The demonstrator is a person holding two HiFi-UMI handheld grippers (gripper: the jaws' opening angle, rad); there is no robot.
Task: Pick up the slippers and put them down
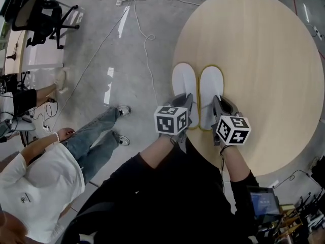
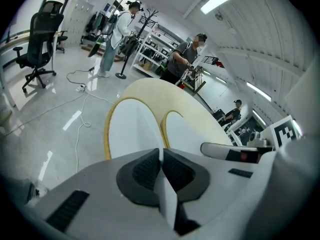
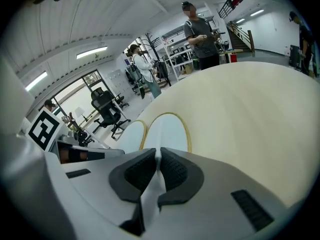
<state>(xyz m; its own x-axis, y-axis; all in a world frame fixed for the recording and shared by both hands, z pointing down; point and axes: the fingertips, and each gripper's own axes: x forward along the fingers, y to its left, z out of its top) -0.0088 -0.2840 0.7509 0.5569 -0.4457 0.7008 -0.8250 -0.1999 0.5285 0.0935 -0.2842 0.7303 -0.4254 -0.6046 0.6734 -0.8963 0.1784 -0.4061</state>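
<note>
Two white slippers with yellow trim lie side by side near the left edge of a round wooden table (image 1: 264, 60). My left gripper (image 1: 188, 105) sits at the heel of the left slipper (image 1: 184, 80). In the left gripper view the left gripper (image 2: 161, 156) is shut, and a thin white edge of the left slipper (image 2: 132, 131) is pinched between the dark pads. My right gripper (image 1: 219, 108) sits at the heel of the right slipper (image 1: 210, 83). In the right gripper view the right gripper (image 3: 158, 156) is likewise shut on that slipper's (image 3: 167, 131) white edge.
A person in a white top and jeans (image 1: 45, 177) stands on the grey floor to the left of the table. An office chair (image 1: 40, 14) and loose cables (image 1: 144, 39) lie further back. Other people (image 3: 200, 34) stand by shelves beyond the table.
</note>
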